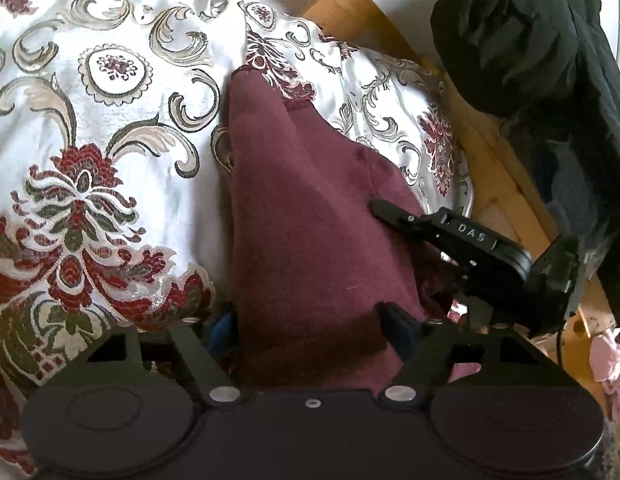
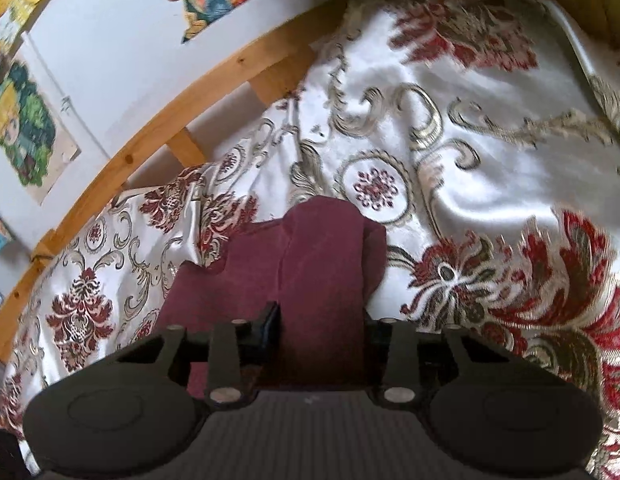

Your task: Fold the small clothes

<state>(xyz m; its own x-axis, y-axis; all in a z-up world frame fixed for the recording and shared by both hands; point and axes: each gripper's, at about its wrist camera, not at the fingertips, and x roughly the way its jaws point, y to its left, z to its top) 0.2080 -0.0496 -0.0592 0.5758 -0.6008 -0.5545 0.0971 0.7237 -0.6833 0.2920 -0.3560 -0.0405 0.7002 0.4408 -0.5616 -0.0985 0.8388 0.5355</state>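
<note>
A small maroon garment (image 1: pixel 310 216) lies on a white floral bedspread (image 1: pixel 90 120). In the left wrist view my left gripper (image 1: pixel 310 322) has its fingers either side of the garment's near edge, and the cloth runs up between them. The right gripper (image 1: pixel 449 232) shows at the garment's right side, its finger lying on the cloth. In the right wrist view the maroon garment (image 2: pixel 310 264) is bunched between my right gripper's (image 2: pixel 321 320) fingers and hangs forward over the bedspread (image 2: pixel 449 160).
A wooden bed rail (image 1: pixel 389 36) runs behind the bedspread; it also shows in the right wrist view (image 2: pixel 170 128). The person's black sleeve (image 1: pixel 529 60) is at the upper right. Pink cloth (image 1: pixel 609 360) lies low right. Pictures (image 2: pixel 26 120) hang on the white wall.
</note>
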